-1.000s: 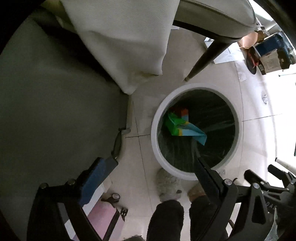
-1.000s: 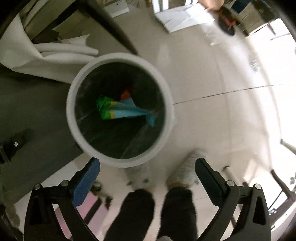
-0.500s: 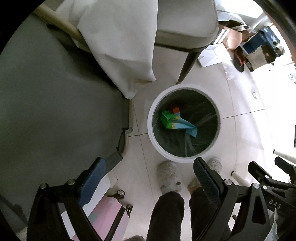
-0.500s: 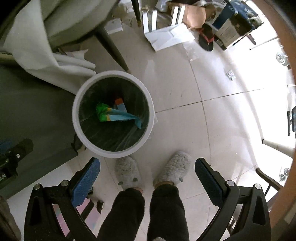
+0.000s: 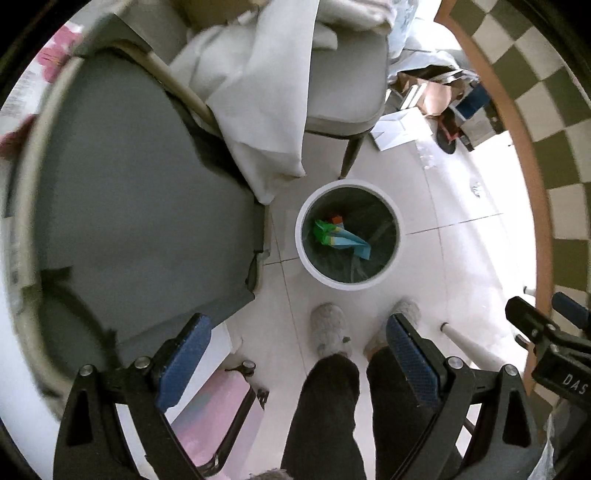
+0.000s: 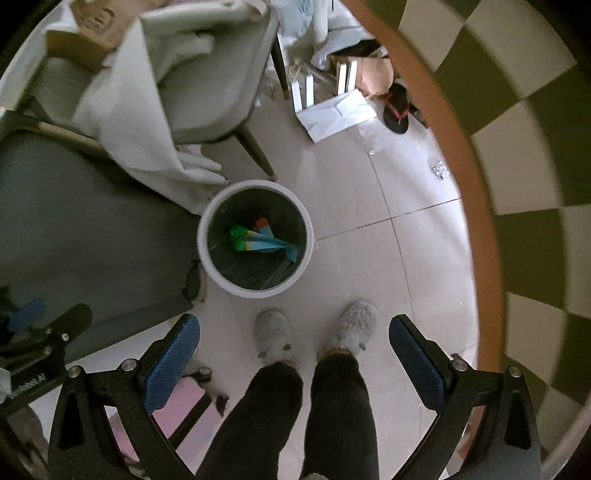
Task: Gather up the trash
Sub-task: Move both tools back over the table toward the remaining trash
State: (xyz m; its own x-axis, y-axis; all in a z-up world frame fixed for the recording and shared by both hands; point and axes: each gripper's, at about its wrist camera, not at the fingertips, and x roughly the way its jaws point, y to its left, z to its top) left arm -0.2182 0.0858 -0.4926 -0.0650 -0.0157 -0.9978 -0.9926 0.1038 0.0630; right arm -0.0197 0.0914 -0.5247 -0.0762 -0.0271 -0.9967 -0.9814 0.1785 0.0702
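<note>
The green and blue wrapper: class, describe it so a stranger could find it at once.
Find the round white bin on the tiled floor, just ahead of the grey slippers. The green and blue wrapper lies crumpled inside it, far larger than the small orange-topped piece beside it.

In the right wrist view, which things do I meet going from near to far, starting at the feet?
Pair of fluffy grey slippers → round white trash bin with colourful wrappers inside → pale grey cushioned chair → brown cardboard box.
</note>
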